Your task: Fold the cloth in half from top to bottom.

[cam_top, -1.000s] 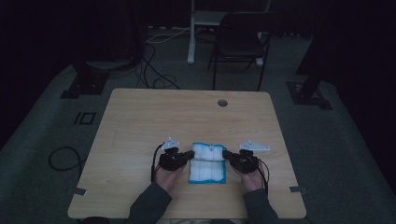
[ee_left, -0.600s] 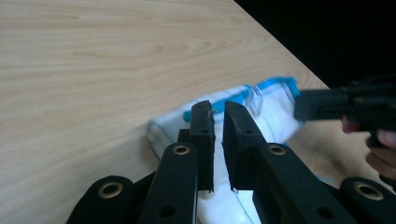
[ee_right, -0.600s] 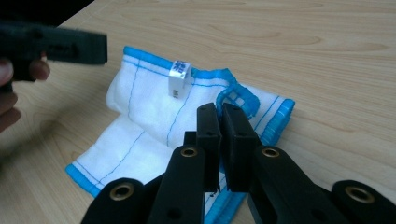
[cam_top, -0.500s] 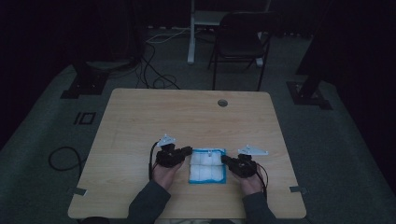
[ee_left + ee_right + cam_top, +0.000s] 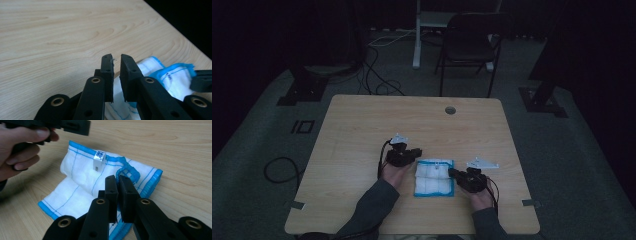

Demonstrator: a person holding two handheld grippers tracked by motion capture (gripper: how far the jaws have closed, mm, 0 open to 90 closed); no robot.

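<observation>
While the left claw [image 5: 116, 58] has just been opening, nothing between, right claw [image 5: 118, 180] closed, cloth [image 5: 434, 178] half hidden beneath

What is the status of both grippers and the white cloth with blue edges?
Left gripper jaws just opened slightly, nothing between them. Right gripper shut, over the white cloth with blue edges. Cloth folded, flat on wooden table. Nothing in the way.

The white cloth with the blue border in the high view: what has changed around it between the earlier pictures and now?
The left tool has let go of the white cloth with the blue border and drawn away to the cloth's left; its jaws have just been opening, with nothing between them. The fold it was carrying now lies flat. The right tool stays shut at the cloth's right edge; whether it pinches the cloth I cannot tell. The wooden table is unchanged.
</observation>
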